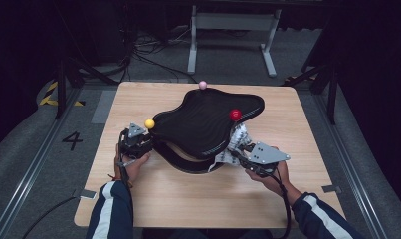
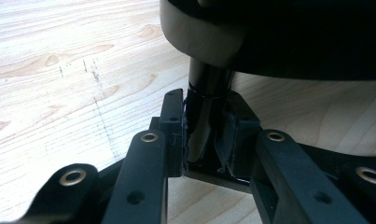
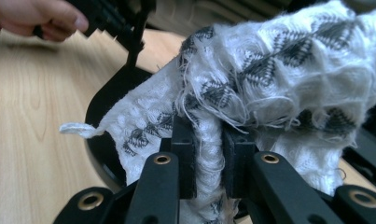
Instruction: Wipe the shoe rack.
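A black wavy-edged lid (image 1: 203, 122) is held raised over its matching black base (image 1: 180, 163) on the wooden table (image 1: 188, 199). Yellow (image 1: 149, 123), pink (image 1: 202, 84) and red (image 1: 235, 114) balls sit at its corners. My left gripper (image 1: 141, 138) is shut on the black post (image 2: 202, 107) under the yellow ball, its pads pressed on both sides of the post (image 2: 204, 126). My right gripper (image 1: 236, 151) is shut on a white knitted cloth (image 3: 269, 70) with a dark pattern, a fold pinched between its pads (image 3: 209, 149). The cloth (image 1: 238, 139) hangs out from under the lid's right edge.
The base's black rim (image 3: 101, 102) curves just behind the cloth. The other hand (image 3: 36, 18) shows at the top left of the right gripper view. Bare table lies in front of and to the left of the box (image 2: 59, 70). A grey frame (image 1: 233, 30) stands on the floor beyond the table.
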A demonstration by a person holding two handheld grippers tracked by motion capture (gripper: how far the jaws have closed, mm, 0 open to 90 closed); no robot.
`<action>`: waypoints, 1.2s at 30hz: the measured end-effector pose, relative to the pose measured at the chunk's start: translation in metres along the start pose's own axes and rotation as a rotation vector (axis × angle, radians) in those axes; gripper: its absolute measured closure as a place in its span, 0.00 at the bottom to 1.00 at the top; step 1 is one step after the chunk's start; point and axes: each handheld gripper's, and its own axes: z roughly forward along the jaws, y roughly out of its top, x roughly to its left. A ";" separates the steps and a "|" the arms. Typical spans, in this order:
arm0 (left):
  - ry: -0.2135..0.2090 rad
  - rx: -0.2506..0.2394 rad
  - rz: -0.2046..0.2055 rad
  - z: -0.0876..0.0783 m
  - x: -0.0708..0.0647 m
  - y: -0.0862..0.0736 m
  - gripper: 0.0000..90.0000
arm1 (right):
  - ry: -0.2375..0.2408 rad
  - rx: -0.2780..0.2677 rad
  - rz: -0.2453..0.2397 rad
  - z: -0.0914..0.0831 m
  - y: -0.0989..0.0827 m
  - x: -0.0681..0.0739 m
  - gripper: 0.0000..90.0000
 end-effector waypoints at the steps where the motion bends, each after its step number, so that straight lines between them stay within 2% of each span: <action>1: -0.007 0.005 0.000 0.000 0.000 0.000 0.82 | -0.011 -0.014 0.004 -0.002 0.001 -0.001 0.87; 8: -0.032 0.019 0.013 -0.002 -0.001 0.000 0.81 | -0.038 -0.018 0.008 -0.001 0.002 -0.008 0.87; 9: -0.037 0.017 0.015 -0.002 -0.001 -0.001 0.81 | -0.024 -0.006 0.029 0.001 -0.001 -0.011 0.87; 11: -0.047 0.022 0.014 -0.003 -0.002 -0.001 0.81 | -0.019 -0.001 0.037 0.003 -0.003 -0.011 0.87; 15: -0.053 0.013 0.026 -0.005 -0.003 -0.004 0.81 | -0.012 0.052 0.010 0.009 -0.013 -0.011 0.87; 18: -0.059 0.015 0.027 -0.007 -0.003 -0.006 0.81 | 0.025 0.095 0.054 0.015 -0.025 -0.013 0.87; 20: -0.067 0.011 0.026 -0.007 -0.004 -0.007 0.81 | 0.041 0.126 0.065 0.020 -0.034 -0.014 0.87; 26: -0.079 0.004 0.027 -0.009 -0.004 -0.010 0.81 | 0.051 0.196 0.066 0.033 -0.052 -0.016 0.87; 27: -0.083 0.002 0.023 -0.009 -0.004 -0.010 0.81 | 0.058 0.206 0.083 0.035 -0.055 -0.016 0.87; 30: -0.077 0.016 0.043 -0.010 -0.004 -0.009 0.81 | 0.060 0.241 0.085 0.042 -0.064 -0.018 0.87; 33: -0.079 0.015 0.044 -0.009 -0.004 -0.010 0.82 | 0.044 0.233 0.088 0.042 -0.064 -0.021 0.86; 36: -0.082 0.014 0.047 -0.009 -0.004 -0.010 0.82 | 0.021 0.195 0.092 0.038 -0.056 -0.025 0.86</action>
